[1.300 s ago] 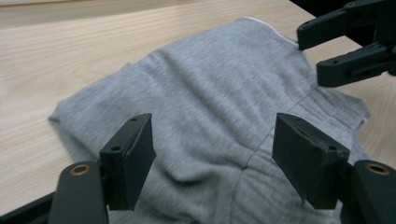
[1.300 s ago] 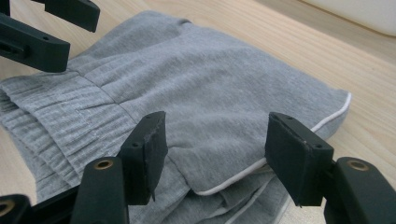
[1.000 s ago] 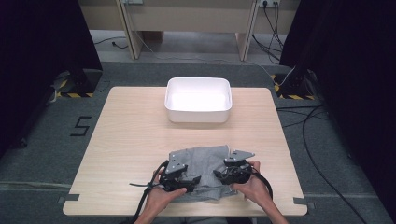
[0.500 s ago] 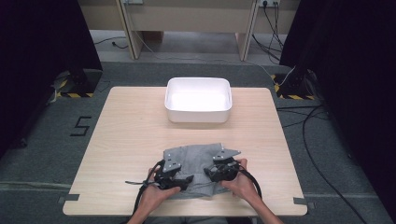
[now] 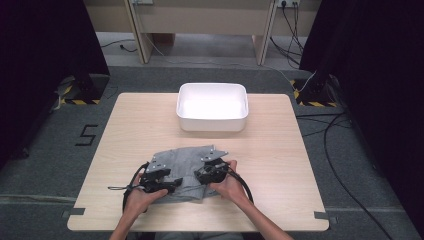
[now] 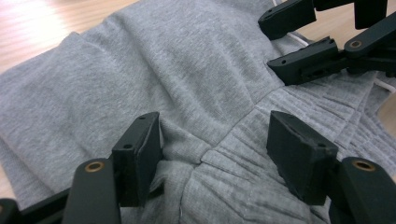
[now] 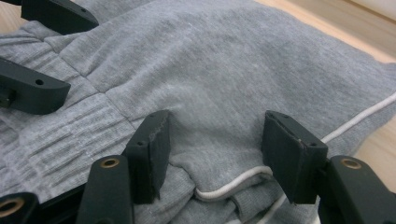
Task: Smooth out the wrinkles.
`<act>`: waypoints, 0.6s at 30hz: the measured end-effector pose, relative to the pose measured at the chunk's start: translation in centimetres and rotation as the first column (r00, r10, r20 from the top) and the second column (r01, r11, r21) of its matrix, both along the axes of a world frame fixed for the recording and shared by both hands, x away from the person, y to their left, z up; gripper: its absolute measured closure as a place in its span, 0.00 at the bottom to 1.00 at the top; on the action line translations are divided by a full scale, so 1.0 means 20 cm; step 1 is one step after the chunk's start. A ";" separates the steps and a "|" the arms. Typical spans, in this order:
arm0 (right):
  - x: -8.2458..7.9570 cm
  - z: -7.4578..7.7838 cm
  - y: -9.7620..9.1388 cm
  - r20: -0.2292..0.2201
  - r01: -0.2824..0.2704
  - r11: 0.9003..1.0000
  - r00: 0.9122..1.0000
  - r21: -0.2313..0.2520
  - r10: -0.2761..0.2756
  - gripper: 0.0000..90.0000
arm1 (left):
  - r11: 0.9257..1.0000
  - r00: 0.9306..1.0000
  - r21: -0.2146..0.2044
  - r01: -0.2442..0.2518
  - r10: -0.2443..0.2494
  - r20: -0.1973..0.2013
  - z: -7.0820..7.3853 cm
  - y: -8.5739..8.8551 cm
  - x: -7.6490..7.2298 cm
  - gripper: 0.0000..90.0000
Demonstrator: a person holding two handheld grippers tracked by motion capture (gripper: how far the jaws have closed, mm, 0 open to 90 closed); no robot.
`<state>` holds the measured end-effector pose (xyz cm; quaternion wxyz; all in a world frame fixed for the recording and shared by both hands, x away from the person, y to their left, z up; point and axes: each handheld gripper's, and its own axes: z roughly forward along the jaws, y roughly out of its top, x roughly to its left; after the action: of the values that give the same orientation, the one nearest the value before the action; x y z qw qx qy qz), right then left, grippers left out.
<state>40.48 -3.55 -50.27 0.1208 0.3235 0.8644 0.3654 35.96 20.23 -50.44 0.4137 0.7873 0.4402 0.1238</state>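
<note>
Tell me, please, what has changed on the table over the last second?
Both grippers, the left and the right, drew closer together over the near edge of the grey garment, which bunched up and shifted slightly left. Both have open jaws astride the cloth. The white tub and table stayed put.

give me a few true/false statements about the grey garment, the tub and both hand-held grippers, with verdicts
1. The grey garment lies on the table's near half. True.
2. The white tub holds folded clothes. False: it looks empty.
3. The left hand-held gripper has its jaws open over the ribbed waistband. True.
4. The right hand-held gripper is shut on the white drawstring. False: its jaws stand open, with the drawstring lying between them.
5. The garment touches the tub. False: bare table separates them.
6. Both grippers sit over the garment's near edge. True.
</note>
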 end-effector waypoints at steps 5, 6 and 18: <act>0.01 0.04 0.03 -0.006 -0.031 0.999 1.000 0.031 0.031 0.41 | 1.000 1.000 0.015 -0.020 0.020 0.008 0.01 0.07 0.02 0.38; 0.01 0.07 0.02 -0.007 -0.029 0.999 1.000 0.042 0.030 0.41 | 1.000 1.000 0.021 -0.023 0.023 0.006 0.01 0.08 0.02 0.38; -0.05 0.11 -0.26 0.001 0.006 1.000 1.000 0.004 -0.006 0.41 | 0.997 0.988 0.063 -0.048 0.038 0.151 0.22 0.00 -0.09 0.38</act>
<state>39.57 -8.79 -48.07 0.1216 0.3264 0.8626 0.3669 34.21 20.28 -46.12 0.4165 0.7794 0.4203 0.2059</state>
